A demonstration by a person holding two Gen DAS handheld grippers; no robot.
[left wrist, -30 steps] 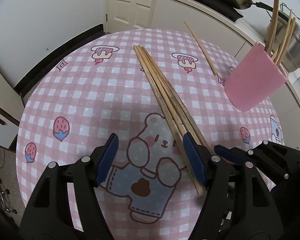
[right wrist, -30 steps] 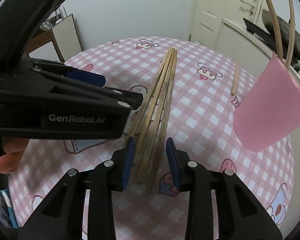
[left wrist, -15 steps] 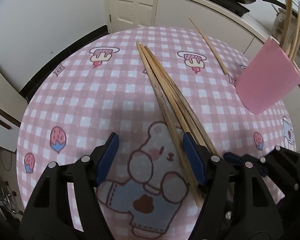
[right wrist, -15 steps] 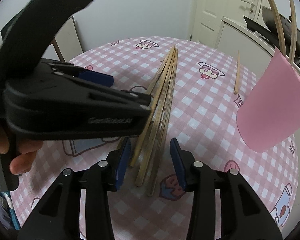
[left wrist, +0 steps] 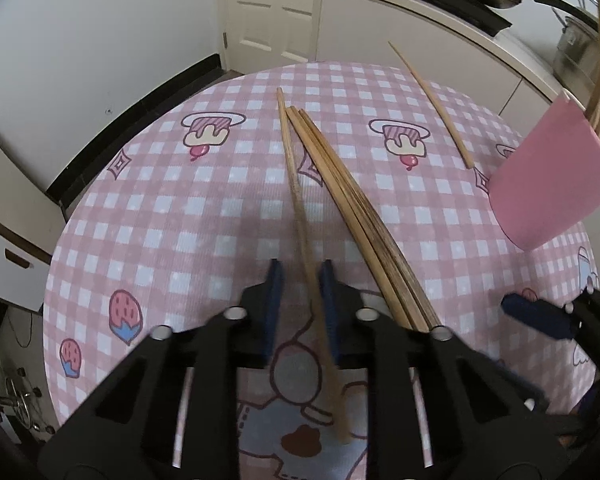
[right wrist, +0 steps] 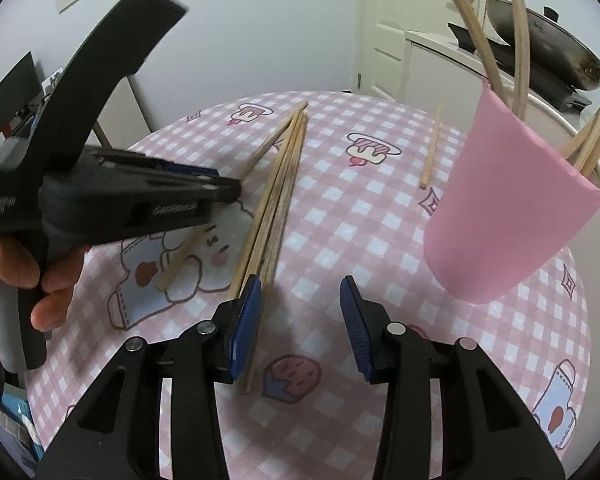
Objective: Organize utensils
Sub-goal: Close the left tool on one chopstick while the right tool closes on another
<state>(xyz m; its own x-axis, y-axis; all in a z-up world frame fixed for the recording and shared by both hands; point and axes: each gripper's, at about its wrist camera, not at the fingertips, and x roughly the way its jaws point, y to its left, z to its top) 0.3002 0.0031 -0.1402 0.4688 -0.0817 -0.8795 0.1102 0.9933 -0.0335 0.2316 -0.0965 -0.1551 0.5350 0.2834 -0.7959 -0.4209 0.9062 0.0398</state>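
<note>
Left tool (left wrist: 300,280) has just been closing: jaws were wide a second ago, now narrowed onto one chopstick (left wrist: 300,216), which runs between the blue pads. That stick is split off from the bundle of chopsticks (left wrist: 364,216) lying just to its right on the table (left wrist: 148,216). Looks like a grasp, though motion blur hides actual pad contact. I read this as the pick for loading into the pink cup (left wrist: 548,184).

Right tool (right wrist: 300,316) is released, jaws apart, nothing between them. It has slid to the right, off the bundle, which now sits at its left pad instead of in the gap.

One stray stick (left wrist: 436,108) lies apart, far side near the cup.

Hard to see: the cup's base and what supports it. Sticks already in the cup are cut off by the frame. From the right wrist view the left tool covers the middle of the held stick.
</note>
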